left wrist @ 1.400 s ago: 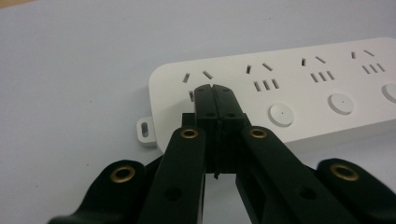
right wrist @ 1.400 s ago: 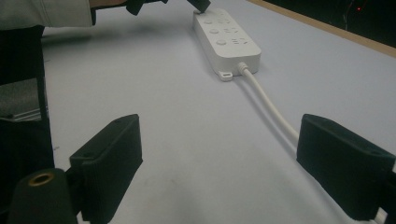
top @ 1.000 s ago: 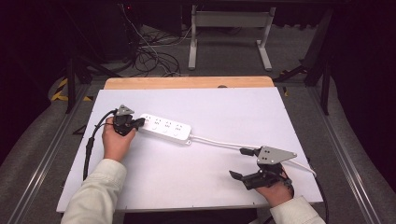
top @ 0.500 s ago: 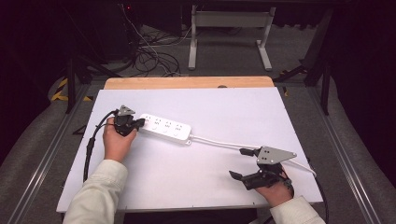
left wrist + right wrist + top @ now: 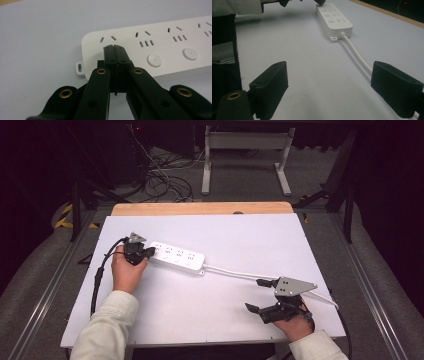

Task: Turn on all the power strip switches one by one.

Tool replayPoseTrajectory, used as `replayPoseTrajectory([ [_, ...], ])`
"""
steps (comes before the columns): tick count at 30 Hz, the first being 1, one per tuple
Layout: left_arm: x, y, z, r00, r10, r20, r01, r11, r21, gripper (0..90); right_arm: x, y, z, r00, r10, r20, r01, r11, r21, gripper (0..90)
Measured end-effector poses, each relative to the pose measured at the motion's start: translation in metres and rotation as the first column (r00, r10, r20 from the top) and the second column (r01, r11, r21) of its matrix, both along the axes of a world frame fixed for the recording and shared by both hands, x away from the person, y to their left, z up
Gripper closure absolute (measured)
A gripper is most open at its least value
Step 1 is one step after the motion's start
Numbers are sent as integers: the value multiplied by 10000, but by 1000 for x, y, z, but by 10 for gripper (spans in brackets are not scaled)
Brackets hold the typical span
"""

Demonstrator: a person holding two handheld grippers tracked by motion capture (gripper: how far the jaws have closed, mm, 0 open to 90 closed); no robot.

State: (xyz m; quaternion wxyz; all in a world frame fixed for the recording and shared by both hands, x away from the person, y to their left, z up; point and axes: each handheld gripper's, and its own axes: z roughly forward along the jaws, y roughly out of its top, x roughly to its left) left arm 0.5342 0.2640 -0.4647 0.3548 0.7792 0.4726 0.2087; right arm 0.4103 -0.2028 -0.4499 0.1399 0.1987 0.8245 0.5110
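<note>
At the left of the high view, I am holding my left gripper point(image 5: 145, 253) at the near end of the white power strip point(image 5: 177, 258), which is lying flat across the middle left of the white table point(image 5: 250, 240). In the left gripper view my two jaws are pressed together with nothing between them, and their joined tips point(image 5: 115, 48) are resting on, or just above, the strip's top face beside the first set of socket holes; I judge this to be a pushing or pressing pose, perhaps for a switch button point(image 5: 154, 60) like the round ones further along, rather than a grasp. My left hand point(image 5: 126, 272) is lying low on the table, with the sleeve running toward the lower left of the frame. Moving rightward, the strip's white cord point(image 5: 235, 273) is trailing toward the lower right. There my right gripper point(image 5: 259, 295) is waiting with its jaws spread wide and empty, close over the table; in the right gripper view the cord point(image 5: 358, 57) is passing just inside the right-hand pad point(image 5: 395, 88), so I am probably lining up to pinch it.
</note>
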Motion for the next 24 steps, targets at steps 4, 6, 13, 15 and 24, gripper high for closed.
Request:
replayPoseTrajectory([
  [4,2,3,0,9998,58,-185,-64,9994,-341,900,0,0,0,10000,1,5,-1,10000,-10,142],
  [6,3,3,1,9994,74,-327,-88,9990,-433,900,0,0,0,10000,-1,9,1,10000,-13,142],
  [13,3,-3,4,9991,127,-417,-117,9996,241,900,-1,0,0,10000,1,0,-1,10000,-6,142],
  [15,3,-5,5,9989,109,-445,-90,9990,428,900,-1,0,0,10000,0,-4,0,10000,-7,142],
  [24,5,-8,6,9981,235,-569,-206,9984,520,900,-1,0,0,10000,5,6,-5,10000,-54,142],
])
